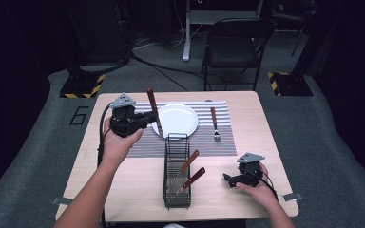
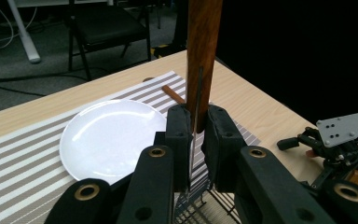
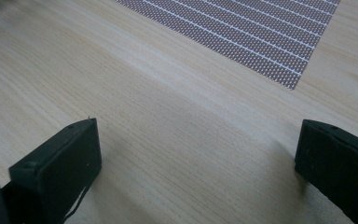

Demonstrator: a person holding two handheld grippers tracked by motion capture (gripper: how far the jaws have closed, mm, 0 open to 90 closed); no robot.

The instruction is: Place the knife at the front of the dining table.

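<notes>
Knife (image 1: 154,112) upright in my left gripper (image 1: 145,119) jaws, raised beside the plate (image 1: 178,118); my right gripper (image 1: 232,180) rests wide open, near right on the desk (image 1: 123,190).

Table (image 1: 138,175): pale wood-grain top, matt, smooth. Placemat (image 1: 218,145), on the table: woven cloth-like mesh, grey and white stripes, matt. Plate (image 1: 180,124), on the placemat: white, glazed, glossy. Knife (image 2: 204,42), above the plate's near edge: dark brown wood handle with satin sheen; thin bright metal blade. Fork (image 1: 214,122), right of the plate: wood handle, metal head. Caddy (image 1: 177,175), in front of the plate: black wire, matt. Left gripper (image 2: 195,135): matt black plastic, brass-coloured rivets.
</notes>
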